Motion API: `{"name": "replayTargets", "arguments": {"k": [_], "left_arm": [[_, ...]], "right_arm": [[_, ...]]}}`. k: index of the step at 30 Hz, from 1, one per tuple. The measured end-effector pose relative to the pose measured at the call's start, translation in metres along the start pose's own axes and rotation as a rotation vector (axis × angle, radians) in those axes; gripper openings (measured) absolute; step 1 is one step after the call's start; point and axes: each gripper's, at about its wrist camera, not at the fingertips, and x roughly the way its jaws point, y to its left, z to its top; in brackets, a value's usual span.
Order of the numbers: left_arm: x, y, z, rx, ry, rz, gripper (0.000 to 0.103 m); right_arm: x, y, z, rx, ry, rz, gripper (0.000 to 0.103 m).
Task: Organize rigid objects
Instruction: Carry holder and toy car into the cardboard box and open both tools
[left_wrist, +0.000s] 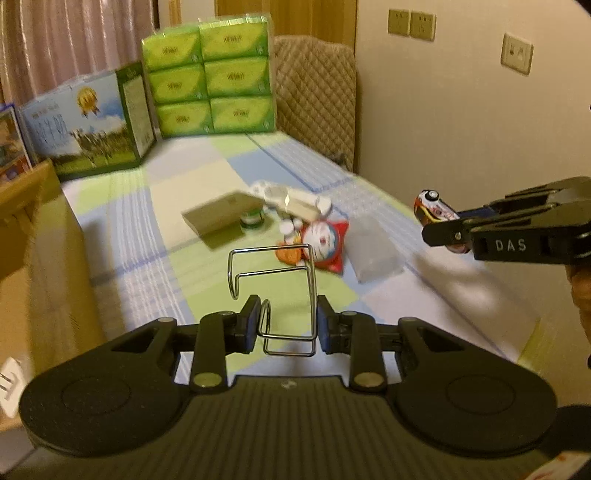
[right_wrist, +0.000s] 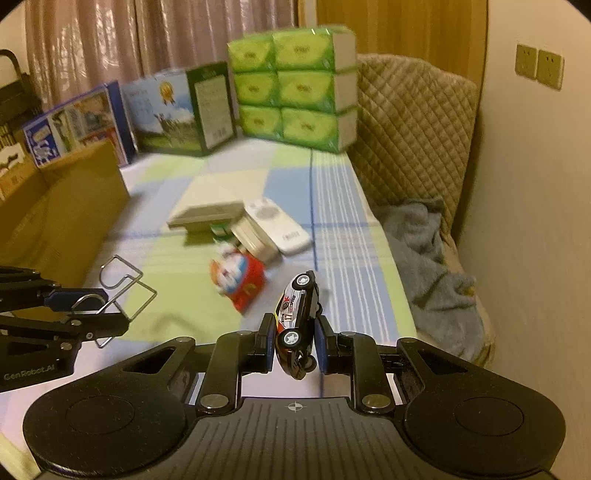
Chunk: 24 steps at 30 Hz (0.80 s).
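The left tool (left_wrist: 287, 322) clamps a light, springy wire rack (left_wrist: 273, 280) by its sides; the right tool (right_wrist: 295, 345) pinches a small, hard toy car (right_wrist: 297, 317), both above the bed (right_wrist: 332, 192).

"DAS" on right gripper (left_wrist: 448, 230); "17" on toy car (right_wrist: 297, 314)

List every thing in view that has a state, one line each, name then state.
left gripper: jaws shut on the wire rack, held off the bed.
wire rack: gripped, lifted.
right gripper: jaws shut on the toy car.
toy car: gripped, turned on its side, in the air.
cardboard box: open at the top.
remote: lying flat on the bed.
tissue packs: stacked, wrapped.
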Motion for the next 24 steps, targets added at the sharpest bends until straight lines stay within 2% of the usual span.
{"name": "replayTargets", "arguments": {"k": [6, 12, 17, 24], "left_arm": [[-0.041, 0.021, 0.019, -0.024, -0.038, 0.036, 0.026], [-0.085, 0.056, 0.022, -0.041, -0.071, 0.110, 0.026], [-0.119, 0.098, 0.014, -0.060, -0.071, 0.195, 0.026], [-0.149, 0.157, -0.009, -0.078, -0.027, 0.299, 0.026]], "right_arm": [[-0.027, 0.028, 0.026, -0.024, -0.060, 0.062, 0.018], [-0.043, 0.078, 0.046, -0.072, -0.106, 0.160, 0.018], [-0.045, 0.132, 0.059, -0.121, -0.113, 0.260, 0.018], [-0.034, 0.207, 0.072, -0.177, -0.108, 0.379, 0.018]]}}
